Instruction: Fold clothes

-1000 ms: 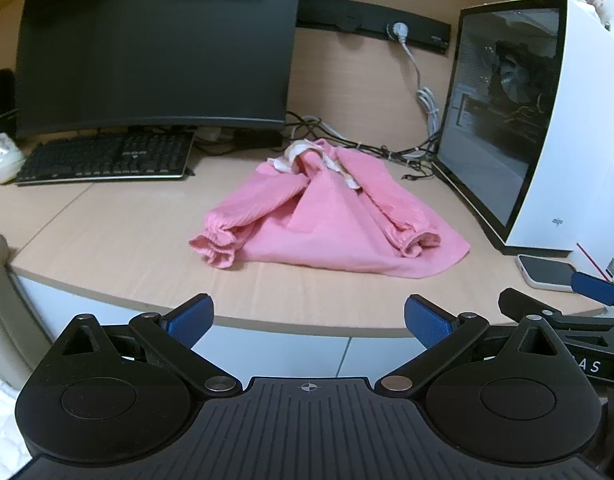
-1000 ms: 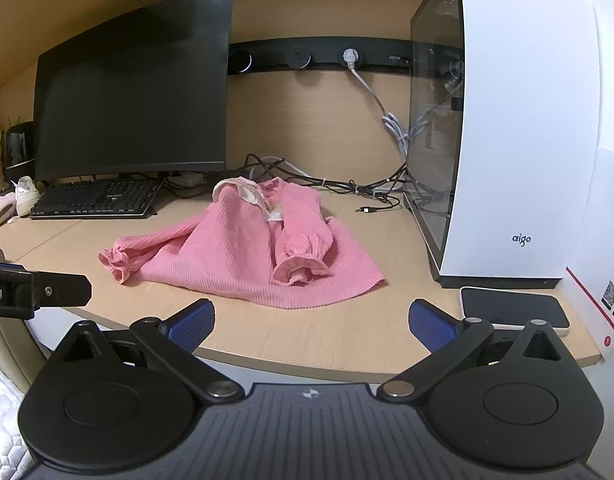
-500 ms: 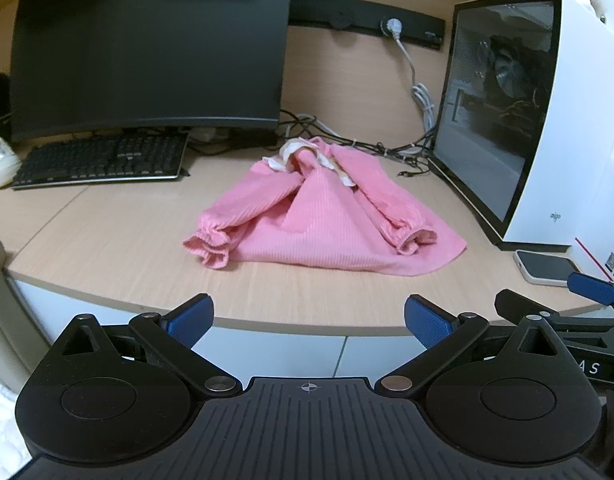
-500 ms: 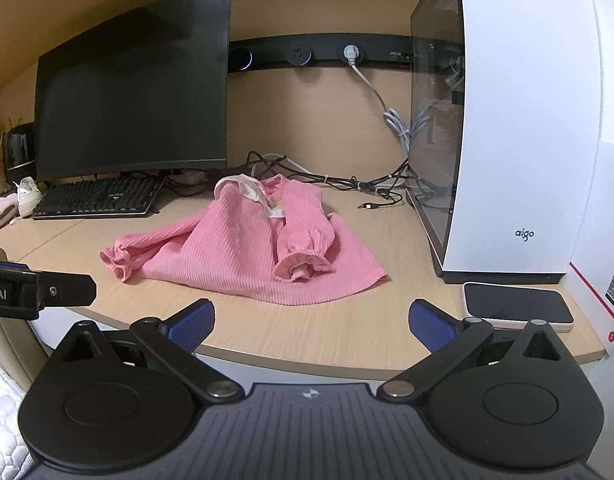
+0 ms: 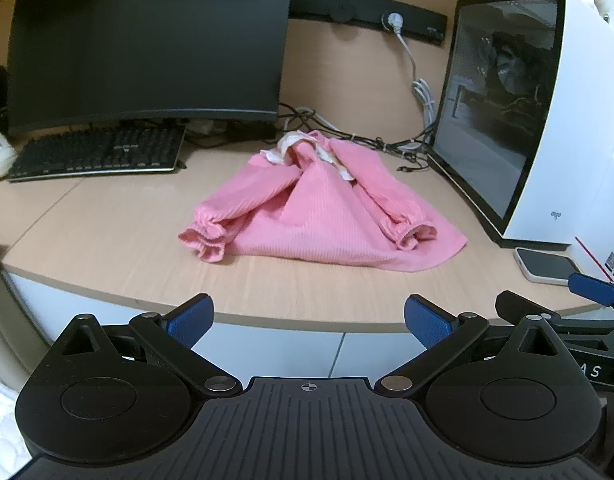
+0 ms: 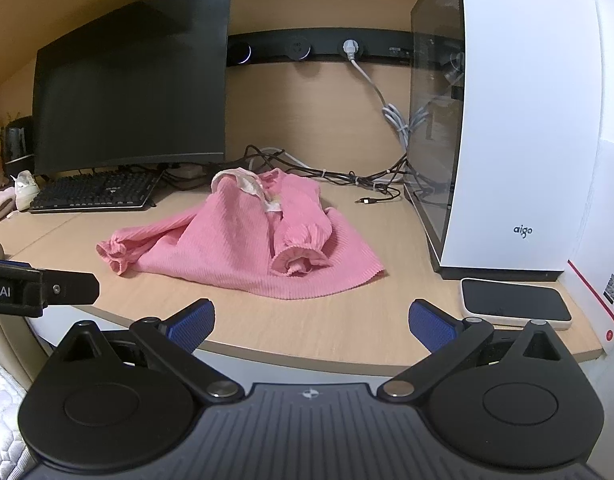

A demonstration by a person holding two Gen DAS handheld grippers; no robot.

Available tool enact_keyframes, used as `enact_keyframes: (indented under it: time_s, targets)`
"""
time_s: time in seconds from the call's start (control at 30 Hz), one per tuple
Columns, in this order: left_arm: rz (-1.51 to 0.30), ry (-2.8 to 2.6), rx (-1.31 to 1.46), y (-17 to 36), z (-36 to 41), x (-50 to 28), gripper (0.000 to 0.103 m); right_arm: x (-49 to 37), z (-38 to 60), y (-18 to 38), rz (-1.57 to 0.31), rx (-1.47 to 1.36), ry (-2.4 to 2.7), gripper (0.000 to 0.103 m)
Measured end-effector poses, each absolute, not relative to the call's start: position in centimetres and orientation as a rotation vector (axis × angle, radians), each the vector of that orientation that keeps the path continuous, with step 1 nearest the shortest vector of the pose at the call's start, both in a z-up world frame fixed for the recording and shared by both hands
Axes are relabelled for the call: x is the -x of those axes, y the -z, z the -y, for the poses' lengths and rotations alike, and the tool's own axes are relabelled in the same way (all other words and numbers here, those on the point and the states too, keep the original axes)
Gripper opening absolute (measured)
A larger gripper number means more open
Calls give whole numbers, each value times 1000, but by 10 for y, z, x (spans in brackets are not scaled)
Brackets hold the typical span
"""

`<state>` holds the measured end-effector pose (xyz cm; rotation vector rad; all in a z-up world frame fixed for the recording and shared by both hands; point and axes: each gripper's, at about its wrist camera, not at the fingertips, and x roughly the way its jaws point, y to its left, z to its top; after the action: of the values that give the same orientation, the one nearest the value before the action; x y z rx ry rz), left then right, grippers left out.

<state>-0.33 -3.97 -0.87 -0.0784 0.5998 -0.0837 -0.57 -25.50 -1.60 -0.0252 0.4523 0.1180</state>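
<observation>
1. The pink garment [image 5: 319,216] lies rumpled on the surface [image 5: 107,236], between the monitor [image 5: 147,44] and the white computer case [image 5: 567,120], with its collar at the far end and its hem at the near end.
2. It lies straight ahead of the left claw [image 5: 309,316], and ahead and a little left of the right claw [image 6: 312,320]. Both hang off the near edge, clear of the cloth.
3. Each claw gapes wide and holds nothing.
4. One sleeve cuff [image 5: 205,240] sticks out leftward, on the left claw's side; the other cuff [image 6: 297,264] lies folded over the body, probably nearer the right claw, though fisheye warp makes this uncertain.
</observation>
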Motion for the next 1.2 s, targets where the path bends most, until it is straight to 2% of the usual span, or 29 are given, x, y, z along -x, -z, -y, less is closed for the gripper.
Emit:
enact_keyframes:
  time_s: [0.63, 1.2]
  targets:
    - [-605, 104, 64, 12, 41, -8, 103, -5, 255, 19, -467, 21, -89, 103]
    - [-675, 153, 90, 26, 8, -48, 103, -41, 222, 28, -552, 0, -66, 103]
